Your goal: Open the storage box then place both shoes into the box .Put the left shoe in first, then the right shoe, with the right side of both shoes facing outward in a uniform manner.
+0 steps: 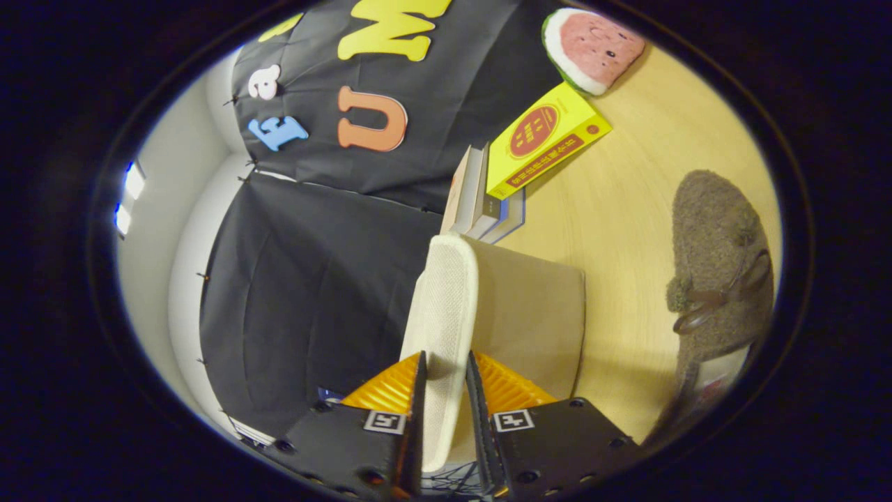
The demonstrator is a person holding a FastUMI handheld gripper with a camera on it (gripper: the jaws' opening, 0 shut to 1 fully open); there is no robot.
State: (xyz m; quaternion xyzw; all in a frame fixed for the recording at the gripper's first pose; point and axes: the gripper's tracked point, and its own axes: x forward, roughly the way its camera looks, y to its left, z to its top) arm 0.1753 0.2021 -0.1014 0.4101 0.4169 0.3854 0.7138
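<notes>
Step in hand, as I judge it: opening the storage box. The gripper (446, 380) is nearly closed, both fingers pinching the cream mesh-fabric lid flap (442, 300) of the beige fabric storage box (533, 314). The flap stands on edge between the fingers and runs on ahead of them; the box's beige panel lies just beside it, to the right. One fuzzy grey-brown slipper shoe with a dark bow (718, 265) rests on the light wooden surface (627, 209), well off to the right of the fingers. Beyond the box: a stack of books with a yellow one on top (540, 143), and a watermelon-slice plush toy (592, 49).

Next move likely calls for swinging the flap fully clear, then releasing it.
</notes>
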